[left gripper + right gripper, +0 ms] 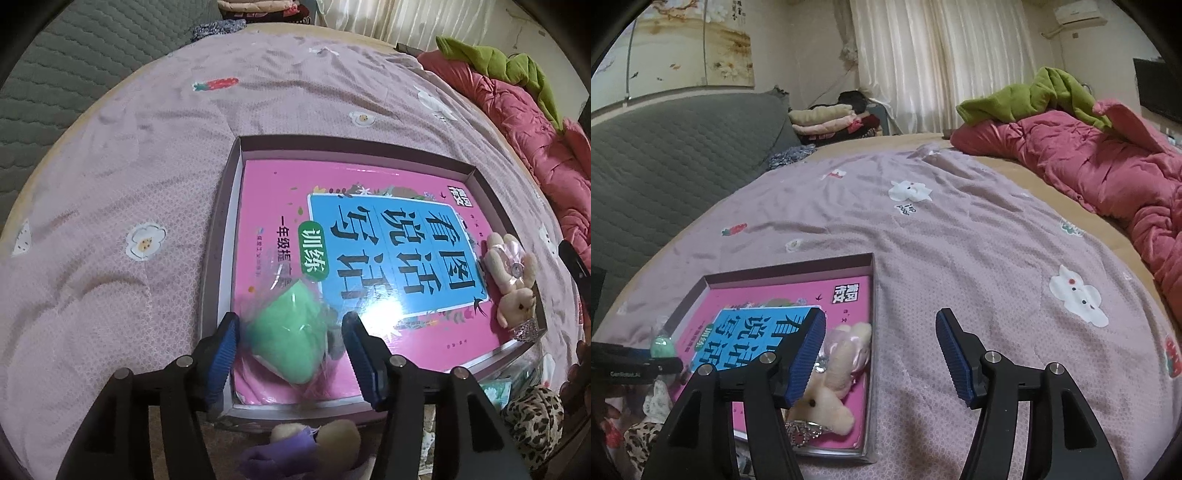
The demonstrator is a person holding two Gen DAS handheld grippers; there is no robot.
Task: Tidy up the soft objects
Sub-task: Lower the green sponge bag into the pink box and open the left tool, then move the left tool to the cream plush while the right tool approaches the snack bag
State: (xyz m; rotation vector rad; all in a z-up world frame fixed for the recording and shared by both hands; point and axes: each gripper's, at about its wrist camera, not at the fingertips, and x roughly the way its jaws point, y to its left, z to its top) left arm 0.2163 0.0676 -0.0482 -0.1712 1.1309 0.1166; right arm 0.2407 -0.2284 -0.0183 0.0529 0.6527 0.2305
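A shallow box [221, 236] with a pink book [280, 206] inside lies on the bed. My left gripper [288, 341] is open, its blue pads on either side of a green soft toy in clear wrap [286, 332] over the box's near corner; I cannot tell if the pads touch it. A cream plush bunny [513, 273] lies at the box's right edge. It also shows in the right wrist view [831, 395], partly behind my left pad. My right gripper [881, 354] is open and empty above the bedsheet, just right of the box [873, 332]. The green toy [662, 346] shows small at the left.
A purple and beige plush [306, 443] lies just before the box. A leopard-print item [535, 413] sits at the right. A pink quilt [1108, 166] with a green blanket [1045, 92] is piled at the bed's far right. A grey sofa [665, 170] stands to the left.
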